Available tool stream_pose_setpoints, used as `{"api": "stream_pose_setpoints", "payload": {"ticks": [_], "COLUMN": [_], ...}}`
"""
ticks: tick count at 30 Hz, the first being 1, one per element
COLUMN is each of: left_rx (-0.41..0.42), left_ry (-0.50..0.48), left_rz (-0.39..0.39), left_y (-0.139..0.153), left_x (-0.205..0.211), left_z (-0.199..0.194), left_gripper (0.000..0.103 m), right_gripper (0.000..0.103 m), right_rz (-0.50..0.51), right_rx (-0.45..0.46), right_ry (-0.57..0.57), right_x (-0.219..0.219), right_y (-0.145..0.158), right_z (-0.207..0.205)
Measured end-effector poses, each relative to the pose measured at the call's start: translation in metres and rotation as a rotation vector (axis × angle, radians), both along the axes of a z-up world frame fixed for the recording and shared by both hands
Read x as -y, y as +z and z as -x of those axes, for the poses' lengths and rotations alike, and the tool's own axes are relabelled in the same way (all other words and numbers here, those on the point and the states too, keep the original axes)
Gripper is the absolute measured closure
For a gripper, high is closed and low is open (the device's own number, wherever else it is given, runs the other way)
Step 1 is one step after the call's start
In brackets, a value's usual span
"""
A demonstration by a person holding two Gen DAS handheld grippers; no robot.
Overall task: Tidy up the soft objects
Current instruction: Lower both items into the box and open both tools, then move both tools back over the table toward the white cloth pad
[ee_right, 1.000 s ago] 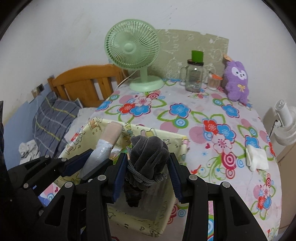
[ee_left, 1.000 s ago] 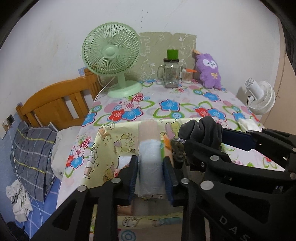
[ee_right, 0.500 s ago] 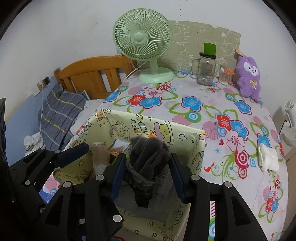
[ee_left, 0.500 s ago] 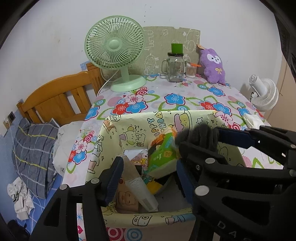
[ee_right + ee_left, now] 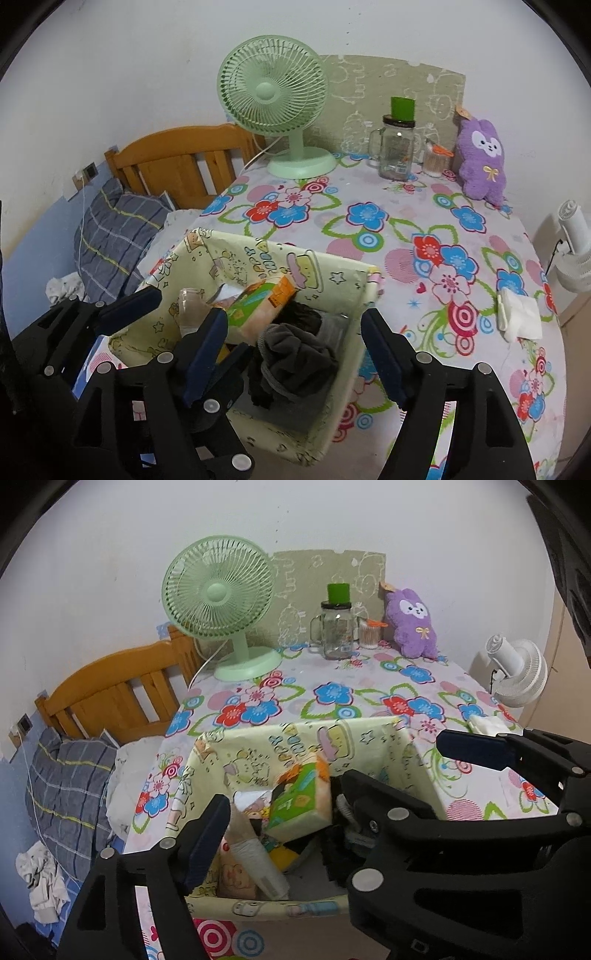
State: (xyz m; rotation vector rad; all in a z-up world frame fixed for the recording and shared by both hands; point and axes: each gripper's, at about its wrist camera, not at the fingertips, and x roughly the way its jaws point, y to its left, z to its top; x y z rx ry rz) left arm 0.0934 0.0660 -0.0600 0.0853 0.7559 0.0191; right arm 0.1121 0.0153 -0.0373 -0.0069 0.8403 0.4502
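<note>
On the floral tablecloth (image 5: 406, 229), a green fan (image 5: 273, 92), glass jar (image 5: 397, 151) and purple plush (image 5: 482, 162) stand behind the yellow fabric bin (image 5: 332, 273). Inside lie a crumpled grey sock bundle (image 5: 295, 354) and pale rolled sock (image 5: 255, 860). The left gripper (image 5: 280, 812) and right gripper (image 5: 295, 350) have just been opening, released.

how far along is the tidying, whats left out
Done: the grey sock bundle and the pale rolled item lie in the yellow fabric bin. In hand: nothing; the left tool and right tool have just been opening and hang over the bin. Left: the purple plush and white folded cloth sit on the table.
</note>
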Motion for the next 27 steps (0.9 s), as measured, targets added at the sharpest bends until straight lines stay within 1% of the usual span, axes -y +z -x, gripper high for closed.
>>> {"api": "stream_pose_setpoints", "payload": {"ticks": [7,12,27], "left_rx": [0.035,0.051,0.094], "left_ry": [-0.015,-0.030,-0.076], "left_rz": [0.005,0.000,0.006], "left_y": [0.013,0.020,0.037], "left_x": [0.019,0.034,0.076], "left_z": [0.006,0.010,0.019], "left_gripper": [0.015,0.012,0.010], "right_gripper": [0.025,0.020,0.017], "right_rz": [-0.010,0.000,-0.009], "right_rx": [0.029,0.052,0.108], "right_ry": [-0.034,-0.069,-0.128], "right_x": [0.021,0.038,0.085], "right_y": [0.011,0.018,0.035], "right_z": [0.008,0.015,0.029]}}
